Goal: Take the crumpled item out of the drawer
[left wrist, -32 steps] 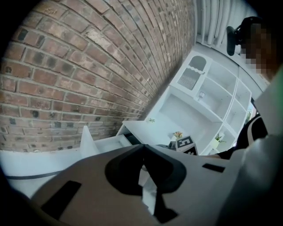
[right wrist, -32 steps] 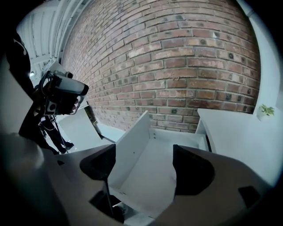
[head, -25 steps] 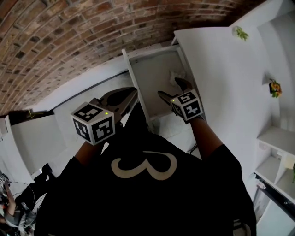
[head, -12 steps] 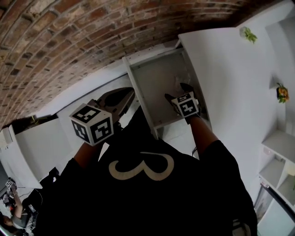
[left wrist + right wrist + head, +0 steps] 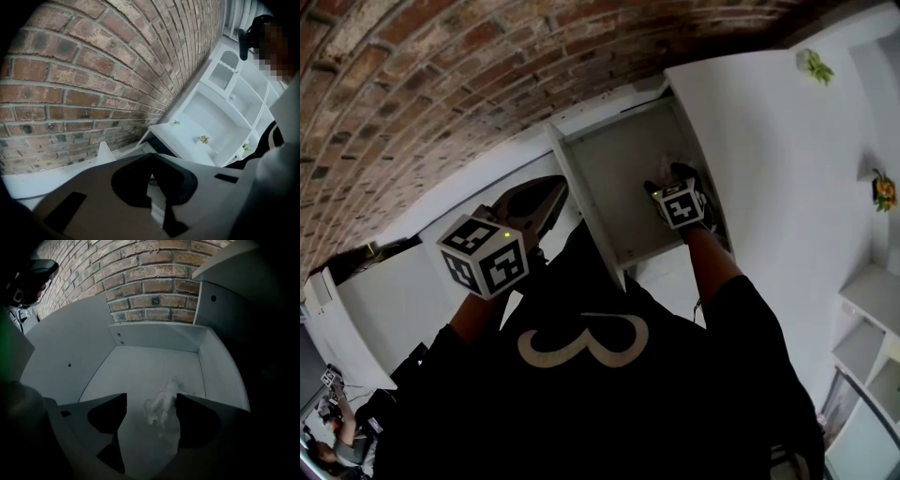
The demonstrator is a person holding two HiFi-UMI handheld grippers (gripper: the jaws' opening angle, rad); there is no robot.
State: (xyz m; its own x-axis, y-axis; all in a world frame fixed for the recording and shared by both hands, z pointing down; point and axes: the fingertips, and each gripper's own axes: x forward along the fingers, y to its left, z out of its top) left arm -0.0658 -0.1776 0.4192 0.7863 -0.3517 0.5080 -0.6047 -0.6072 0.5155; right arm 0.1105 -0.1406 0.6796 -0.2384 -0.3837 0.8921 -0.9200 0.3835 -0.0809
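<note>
The white drawer (image 5: 614, 183) stands pulled open below me, its floor (image 5: 140, 366) bare but for a crumpled white item (image 5: 163, 409) near the right wall. My right gripper (image 5: 667, 178) reaches down into the drawer and straddles the item (image 5: 150, 404). Its jaws have just been closing, with the item between them and close to the right finger (image 5: 194, 420). The left finger (image 5: 110, 416) stands apart from it, and no pad presses on it. My left gripper (image 5: 534, 199) hovers outside the drawer's left wall, empty, with its fingertips together (image 5: 151, 155).
A brick wall (image 5: 441, 84) runs behind the drawer. The white cabinet top (image 5: 750, 141) flanks it on the right, with small plants (image 5: 813, 66) and white shelves (image 5: 220, 108) beyond. A person's sleeve (image 5: 281, 154) fills the right edge of the left gripper view.
My right gripper has sunk deeper into the drawer, over the crumpled item, and its jaws look narrower. The left gripper has drifted a little to the left and lower.
</note>
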